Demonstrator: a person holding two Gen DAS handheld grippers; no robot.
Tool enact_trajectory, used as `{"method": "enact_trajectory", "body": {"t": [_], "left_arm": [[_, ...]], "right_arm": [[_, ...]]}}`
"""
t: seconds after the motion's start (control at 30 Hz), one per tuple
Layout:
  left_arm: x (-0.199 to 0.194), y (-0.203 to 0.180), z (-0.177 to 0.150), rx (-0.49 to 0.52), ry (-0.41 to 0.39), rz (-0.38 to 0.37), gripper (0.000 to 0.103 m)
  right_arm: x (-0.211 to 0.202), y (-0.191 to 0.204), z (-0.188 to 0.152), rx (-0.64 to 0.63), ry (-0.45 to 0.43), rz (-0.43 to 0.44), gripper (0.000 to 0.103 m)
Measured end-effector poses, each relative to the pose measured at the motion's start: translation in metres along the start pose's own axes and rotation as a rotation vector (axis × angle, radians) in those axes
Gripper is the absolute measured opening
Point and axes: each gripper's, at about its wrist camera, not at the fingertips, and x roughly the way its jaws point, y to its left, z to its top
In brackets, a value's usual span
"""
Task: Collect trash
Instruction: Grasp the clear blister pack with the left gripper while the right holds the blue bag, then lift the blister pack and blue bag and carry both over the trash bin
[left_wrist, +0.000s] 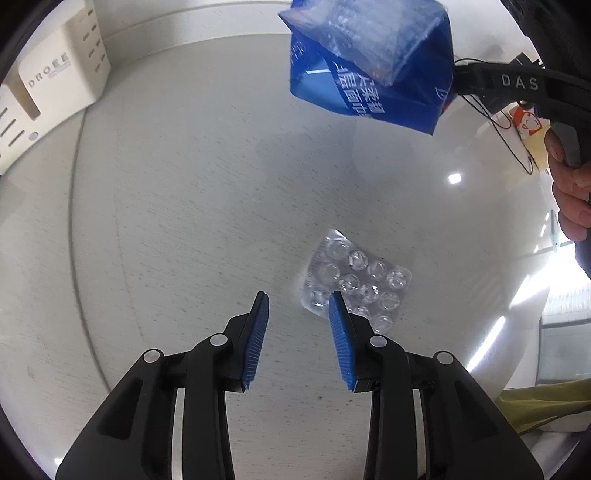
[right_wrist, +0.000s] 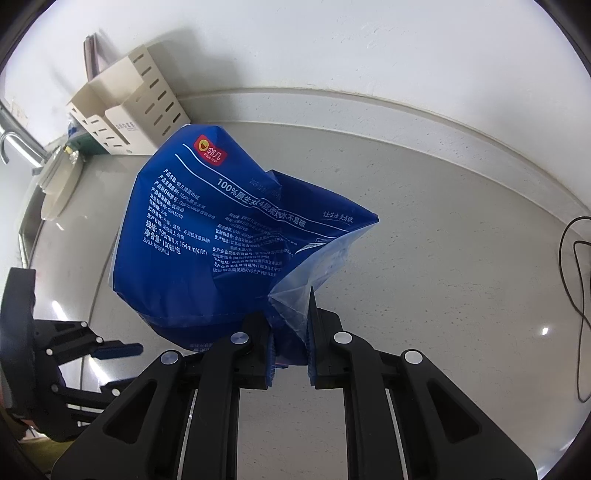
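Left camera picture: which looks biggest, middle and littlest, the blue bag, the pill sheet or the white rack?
1. Blue bag, biggest, though it hangs nearer the camera, so that helps it.
2 and 3. Pill sheet and white rack look about alike; the picture's edge cuts the rack off, so I won't rank them.

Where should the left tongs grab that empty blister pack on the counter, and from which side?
Pinch the blister pack's near edge, coming from above at a slant. It lies flat on the counter, so only its thin rim offers the open left tongs a bite.
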Motion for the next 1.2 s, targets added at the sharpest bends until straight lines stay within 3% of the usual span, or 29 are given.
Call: {"method": "enact_trajectory", "body": {"t": [0.4, 0.47, 0.77, 1.2], "left_arm": [[0.009, -0.008, 0.005, 0.020, 0.007, -0.019, 0.032], [0.008, -0.006, 0.006, 0.022, 0.010, -0.022, 0.018], [-0.009, -0.009, -0.003, 0.031, -0.043, -0.041, 0.007], [-0.069, 0.002, -0.061, 0.002, -0.144, 0.115, 0.005]], "right_arm": [[0.001, 0.001, -0.004, 0.001, 0.008, -0.010, 0.013], [0.000, 0.001, -0.004, 0.001, 0.007, -0.014, 0.013], [-0.008, 0.004, -0.013, 0.002, -0.007, -0.028, 0.013], [-0.032, 0.034, -0.048, -0.014, -0.038, -0.026, 0.013]]}}
